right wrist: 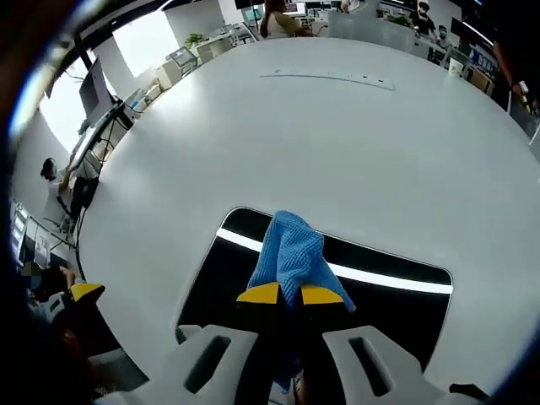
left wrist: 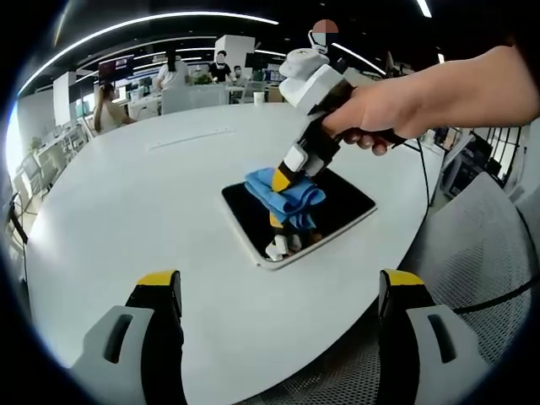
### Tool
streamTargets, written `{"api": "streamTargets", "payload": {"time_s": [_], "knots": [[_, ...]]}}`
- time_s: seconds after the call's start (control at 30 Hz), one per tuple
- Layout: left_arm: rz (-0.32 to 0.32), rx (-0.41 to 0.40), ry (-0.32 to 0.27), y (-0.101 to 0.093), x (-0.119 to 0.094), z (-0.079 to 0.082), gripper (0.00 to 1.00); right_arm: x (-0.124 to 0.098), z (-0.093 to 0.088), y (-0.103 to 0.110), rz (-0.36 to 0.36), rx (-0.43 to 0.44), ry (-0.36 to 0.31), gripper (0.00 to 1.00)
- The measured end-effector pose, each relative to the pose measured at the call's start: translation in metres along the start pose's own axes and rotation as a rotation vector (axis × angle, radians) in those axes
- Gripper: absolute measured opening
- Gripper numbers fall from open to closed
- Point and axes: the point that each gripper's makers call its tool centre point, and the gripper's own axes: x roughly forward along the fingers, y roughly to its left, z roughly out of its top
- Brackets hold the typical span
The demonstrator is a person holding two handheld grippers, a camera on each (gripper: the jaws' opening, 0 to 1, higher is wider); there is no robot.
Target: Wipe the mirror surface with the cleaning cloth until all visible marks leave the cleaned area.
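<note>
A rectangular mirror (left wrist: 337, 207) with a pale rim lies flat on the round white counter (left wrist: 126, 219), toward its near right part in the left gripper view, its dark glass reflecting the ceiling lights as a bright stripe in the right gripper view (right wrist: 388, 278). The blue cleaning cloth (left wrist: 287, 192) sits bunched on the mirror's far left portion, pressed against the glass. The right tongs (left wrist: 283, 179) come down onto it from the upper right, held by a person's hand (left wrist: 396, 110), and their yellow-tipped jaws are closed tightly on the cloth; in the right gripper view the same tongs (right wrist: 289, 294) rise from the bottom with the cloth (right wrist: 291, 249) pinched between the two yellow tips and spilling forward over the mirror. The left tongs (left wrist: 283, 295) hang above the near counter, well apart from the mirror, with jaws spread wide and nothing between them. A grey mesh chair (left wrist: 481, 253) stands at the counter's right edge. Far behind the counter, people sit at office desks (left wrist: 181, 80).
</note>
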Motion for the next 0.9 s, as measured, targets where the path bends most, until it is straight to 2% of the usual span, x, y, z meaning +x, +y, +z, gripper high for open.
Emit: {"api": "streamTargets", "payload": {"time_s": [0.37,0.7,0.9], "knots": [[0.000,0.005,0.002,-0.001,-0.001,0.001,0.95,-0.014,-0.021,0.012,0.023,0.014,0.009,0.01],[0.000,0.001,0.003,-0.002,-0.002,0.001,0.94,-0.019,-0.032,0.018,0.034,0.009,0.007,0.01],[0.002,-0.006,-0.004,-0.002,-0.002,0.003,0.95,-0.023,-0.040,0.022,0.046,0.038,0.003,0.01]]}}
